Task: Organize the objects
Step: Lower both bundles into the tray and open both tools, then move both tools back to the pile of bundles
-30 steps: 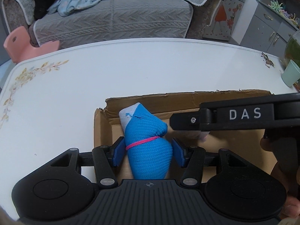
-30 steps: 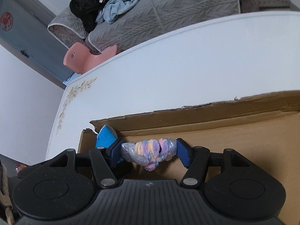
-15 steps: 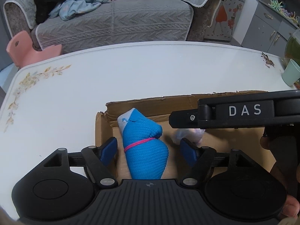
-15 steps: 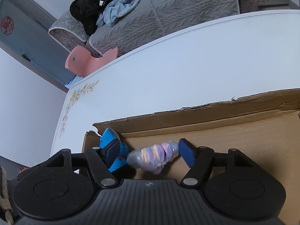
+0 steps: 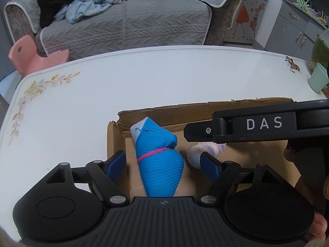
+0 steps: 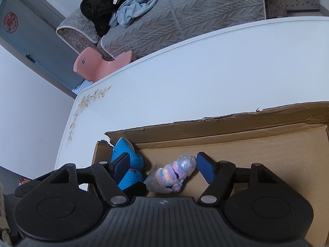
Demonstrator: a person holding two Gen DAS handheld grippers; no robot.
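Inside the cardboard box (image 5: 257,160), a blue sock bundle (image 5: 159,162) lies lengthwise between the left gripper's (image 5: 164,164) spread jaws; the right gripper (image 6: 162,167) gapes around a pastel roll (image 6: 174,174).

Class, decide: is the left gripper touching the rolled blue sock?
Apart: the left wrist view shows cardboard between the open left gripper fingers and the rolled blue sock.

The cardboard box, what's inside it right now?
Inside the cardboard box lie a rolled blue sock bundle tied with a pink band, and beside it a pastel fluffy bundle in clear wrap. The box's near part is hidden by the gripper bodies.
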